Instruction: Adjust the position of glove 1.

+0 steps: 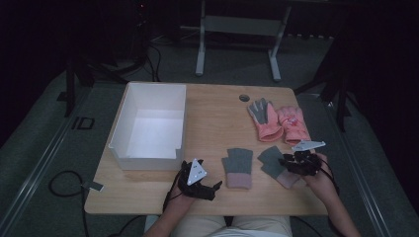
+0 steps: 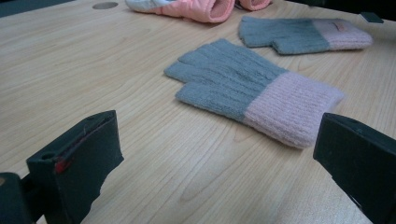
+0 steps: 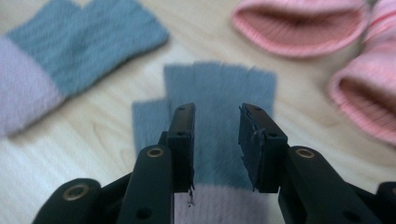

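Two grey fingerless gloves with pink cuffs lie flat near the table's front. One glove rests just ahead of my left gripper, whose jaws stand wide open and empty over bare wood. The other glove lies under my right gripper. Its jaws are open, hovering above the glove's grey part with nothing pinched between the pads. Behind them lie two pink gloves, one with a grey palm, cuffs facing me.
A white open box stands on the left half of the wooden table. A small round hole sits near the far edge. Cables and a metal frame are on the dark floor beyond.
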Demonstrator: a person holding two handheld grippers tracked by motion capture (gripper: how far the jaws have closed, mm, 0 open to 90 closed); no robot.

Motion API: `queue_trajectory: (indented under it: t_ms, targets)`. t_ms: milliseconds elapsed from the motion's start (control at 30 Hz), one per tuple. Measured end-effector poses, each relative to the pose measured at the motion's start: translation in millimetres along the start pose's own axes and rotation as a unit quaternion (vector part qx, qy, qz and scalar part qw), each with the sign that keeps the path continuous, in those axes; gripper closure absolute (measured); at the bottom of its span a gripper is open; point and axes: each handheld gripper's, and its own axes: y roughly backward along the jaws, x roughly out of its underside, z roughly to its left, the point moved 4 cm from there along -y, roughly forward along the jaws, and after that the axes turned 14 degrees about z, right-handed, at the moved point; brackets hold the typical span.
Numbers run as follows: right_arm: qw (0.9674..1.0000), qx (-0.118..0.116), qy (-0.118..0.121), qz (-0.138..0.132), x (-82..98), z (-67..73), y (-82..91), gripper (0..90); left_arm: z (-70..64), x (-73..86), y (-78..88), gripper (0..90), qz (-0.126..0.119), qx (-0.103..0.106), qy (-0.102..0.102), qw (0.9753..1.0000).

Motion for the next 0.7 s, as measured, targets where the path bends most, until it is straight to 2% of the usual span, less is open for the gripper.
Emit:
queue_trajectory:
  t_ms: [100,167,233,267,433,533,700]
  targets:
    - [0.9998,-0.011,0.011,0.010,7.0,1.8,-10.3,65.4,-0.4,-0.1,-0.4,0.4,0.002,-0.002,-0.001,1.0000]
    - [0.9995,-0.014,0.018,0.021,10.0,1.5,-18.0,65.2,-0.4,-0.2,-0.7,0.4,0.004,-0.002,0.000,1.0000]
    - [0.9991,-0.006,0.021,0.035,12.6,-0.9,-25.9,65.1,-0.3,-0.7,-1.5,0.4,0.007,-0.002,-0.003,1.0000]
    - [0.9990,-0.012,0.022,0.037,14.5,-1.5,-30.2,65.8,-0.4,-0.7,-1.8,0.4,0.009,-0.003,-0.005,0.9999]
    - [0.9994,-0.023,0.013,0.023,16.8,-2.9,-31.8,70.4,-1.6,-0.7,-1.4,0.4,0.005,-0.005,-0.008,0.9999]
    - [0.9994,-0.026,0.013,0.020,17.0,-3.4,-32.5,74.7,-1.3,-0.9,-2.3,0.4,0.011,-0.003,-0.008,0.9999]
    - [0.9994,-0.013,0.002,0.033,14.2,-1.1,-32.2,81.7,-2.0,-1.0,-2.6,0.4,0.012,-0.006,-0.011,0.9999]
